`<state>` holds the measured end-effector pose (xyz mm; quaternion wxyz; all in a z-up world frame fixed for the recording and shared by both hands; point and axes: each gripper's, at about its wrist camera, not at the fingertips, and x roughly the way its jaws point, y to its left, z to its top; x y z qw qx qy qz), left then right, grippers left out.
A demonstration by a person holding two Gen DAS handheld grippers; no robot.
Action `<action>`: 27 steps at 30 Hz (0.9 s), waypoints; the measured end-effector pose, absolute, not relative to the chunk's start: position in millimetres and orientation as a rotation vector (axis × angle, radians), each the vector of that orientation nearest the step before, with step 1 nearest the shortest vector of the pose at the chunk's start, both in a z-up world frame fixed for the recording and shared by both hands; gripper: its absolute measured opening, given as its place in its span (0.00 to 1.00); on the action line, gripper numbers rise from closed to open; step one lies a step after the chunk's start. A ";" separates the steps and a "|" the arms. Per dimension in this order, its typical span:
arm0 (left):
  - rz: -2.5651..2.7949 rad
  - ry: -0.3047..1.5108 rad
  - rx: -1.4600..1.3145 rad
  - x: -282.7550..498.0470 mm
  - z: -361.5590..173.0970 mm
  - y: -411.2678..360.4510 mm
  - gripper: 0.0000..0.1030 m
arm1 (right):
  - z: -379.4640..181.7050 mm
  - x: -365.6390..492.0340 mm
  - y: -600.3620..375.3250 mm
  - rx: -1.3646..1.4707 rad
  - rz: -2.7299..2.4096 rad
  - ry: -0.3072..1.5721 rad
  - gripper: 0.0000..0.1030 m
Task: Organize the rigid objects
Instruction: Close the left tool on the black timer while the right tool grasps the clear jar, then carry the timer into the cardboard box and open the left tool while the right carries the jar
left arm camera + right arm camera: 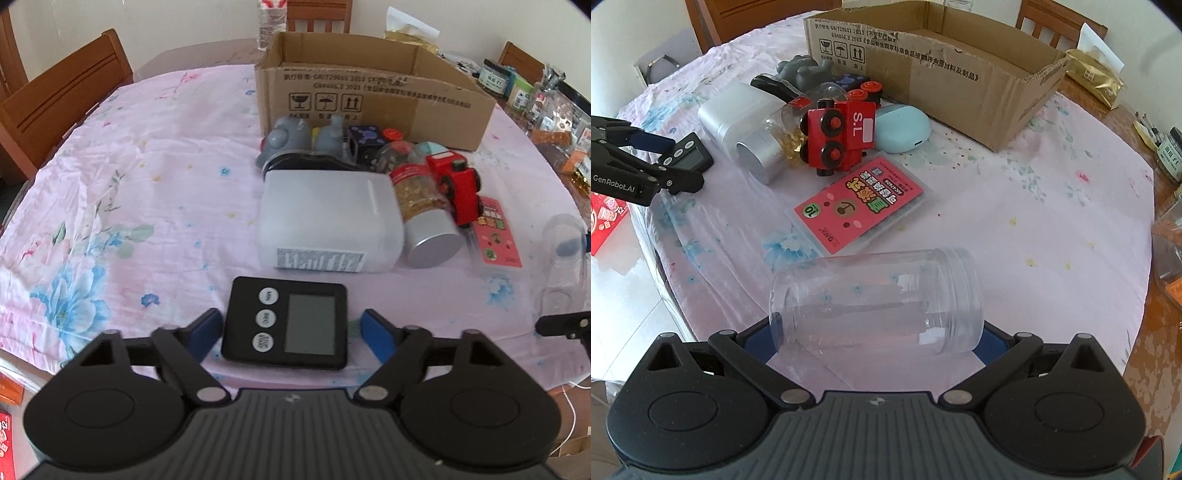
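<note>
Left gripper (290, 332) spread around black timer (286, 323), pads not yet pressing, right gripper (875, 338) spread around clear jar (875, 301), both lying well short of cardboard box (369, 85)

Tablecloth (147, 177): pale pink, blue and pink floral print. Timer (286, 326): black, grey screen, 3 white buttons. Toy train (838, 138): red, black wheels, at 12 o'clock from pink card case (860, 208). Jar (875, 299): clear. Cardboard box (369, 96): brown, black print.
</note>
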<state>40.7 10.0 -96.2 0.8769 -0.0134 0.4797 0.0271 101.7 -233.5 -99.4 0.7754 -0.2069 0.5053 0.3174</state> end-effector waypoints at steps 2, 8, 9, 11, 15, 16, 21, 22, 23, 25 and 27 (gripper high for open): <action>0.069 1.000 -0.035 40.1 -95.0 10.2 0.71 | -99.3 101.6 -233.4 -0.447 0.687 1.093 1.00; 0.070 1.004 -0.034 41.4 -93.9 12.1 0.69 | -92.4 100.4 -228.5 -0.479 0.670 1.088 1.00; 0.069 1.004 -0.034 41.5 -93.8 12.2 0.69 | -88.7 99.6 -227.6 -0.485 0.671 1.076 1.00; 0.069 1.003 -0.032 41.5 -93.9 12.2 0.69 | -84.1 100.9 -226.7 -0.484 0.672 1.067 1.00; 0.066 1.009 -0.030 42.6 -93.9 11.8 0.69 | -78.0 103.0 -222.3 -0.501 0.676 1.048 1.00; 0.058 1.008 -0.025 43.1 -94.1 12.2 0.69 | -76.8 103.4 -221.0 -0.505 0.680 1.044 1.00; 0.050 1.010 -0.027 46.1 -93.8 13.8 0.67 | -76.8 103.2 -216.5 -0.531 0.680 1.044 0.95; 0.052 1.008 -0.027 45.7 -93.8 13.2 0.67 | -78.1 103.1 -215.3 -0.542 0.673 1.050 0.92; 0.054 1.007 -0.027 45.3 -93.9 13.1 0.67 | -78.6 102.7 -214.7 -0.548 0.671 1.052 0.91; 0.057 1.006 -0.030 44.2 -93.9 13.1 0.67 | -78.2 102.5 -214.7 -0.545 0.667 1.052 0.91; 0.060 1.007 -0.032 43.6 -93.6 13.3 0.67 | -77.5 103.3 -215.2 -0.539 0.661 1.057 0.90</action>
